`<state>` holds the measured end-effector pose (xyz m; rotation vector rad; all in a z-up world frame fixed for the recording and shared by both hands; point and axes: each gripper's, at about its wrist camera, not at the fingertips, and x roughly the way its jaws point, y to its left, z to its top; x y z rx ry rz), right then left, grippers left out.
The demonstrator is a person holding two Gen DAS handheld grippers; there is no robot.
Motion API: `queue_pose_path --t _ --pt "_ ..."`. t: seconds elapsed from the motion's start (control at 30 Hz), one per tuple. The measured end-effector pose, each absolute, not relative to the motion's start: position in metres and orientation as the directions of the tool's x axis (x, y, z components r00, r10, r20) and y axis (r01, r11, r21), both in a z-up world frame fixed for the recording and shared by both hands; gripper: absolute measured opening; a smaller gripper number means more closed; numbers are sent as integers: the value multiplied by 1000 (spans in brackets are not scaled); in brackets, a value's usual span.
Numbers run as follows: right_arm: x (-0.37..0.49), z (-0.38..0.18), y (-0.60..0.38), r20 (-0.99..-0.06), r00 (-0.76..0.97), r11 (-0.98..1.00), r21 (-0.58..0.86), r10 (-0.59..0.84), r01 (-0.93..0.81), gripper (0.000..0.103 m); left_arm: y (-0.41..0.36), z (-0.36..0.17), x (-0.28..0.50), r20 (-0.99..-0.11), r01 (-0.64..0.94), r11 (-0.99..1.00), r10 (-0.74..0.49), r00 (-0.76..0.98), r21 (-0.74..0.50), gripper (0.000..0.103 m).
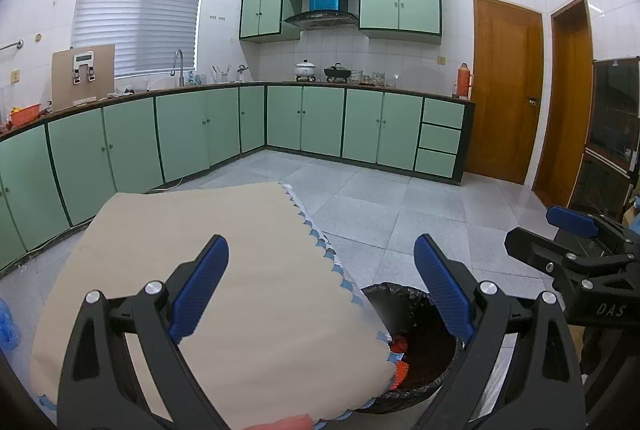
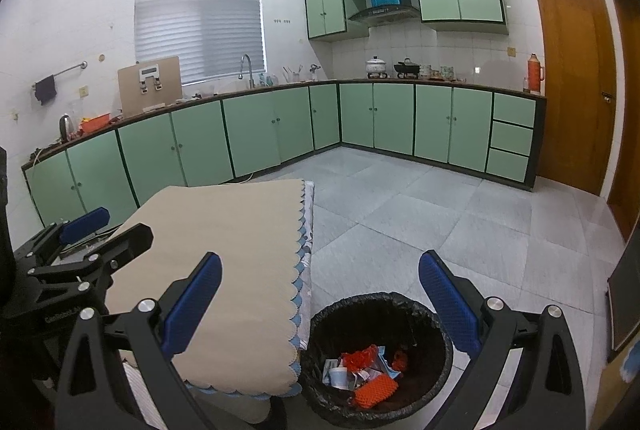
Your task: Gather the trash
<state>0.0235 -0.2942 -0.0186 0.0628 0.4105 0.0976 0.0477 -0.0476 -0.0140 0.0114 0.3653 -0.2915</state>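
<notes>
A black-lined trash bin (image 2: 320,326) stands on the floor beside a table under a beige scalloped cloth (image 2: 240,242). In the bin lie orange mesh pieces (image 2: 374,392), red scraps (image 2: 360,356) and white wrappers (image 2: 338,376). My right gripper (image 2: 320,304) hovers open above the bin's rim with nothing between its fingers. My left gripper (image 1: 322,288) is open over the table's edge; the bin (image 1: 404,300) shows half hidden below it. The other gripper (image 1: 576,254) appears at the right of the left wrist view, and at the left (image 2: 86,232) of the right wrist view.
Green base cabinets (image 2: 256,128) run along the left and back walls under a cluttered counter (image 2: 400,80). Grey tiled floor (image 2: 460,226) lies open beyond the bin. Wooden doors (image 2: 572,82) stand at the right. A fingertip (image 1: 286,422) shows at the bottom edge.
</notes>
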Motion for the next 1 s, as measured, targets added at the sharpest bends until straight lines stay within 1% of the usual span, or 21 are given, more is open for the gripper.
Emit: queue_pose_path --t 1.0 --pt "21 -17 -287 -389 914 993 76 113 -91 97 -51 -14 42 -339 270 962 -266 902 -36 91"
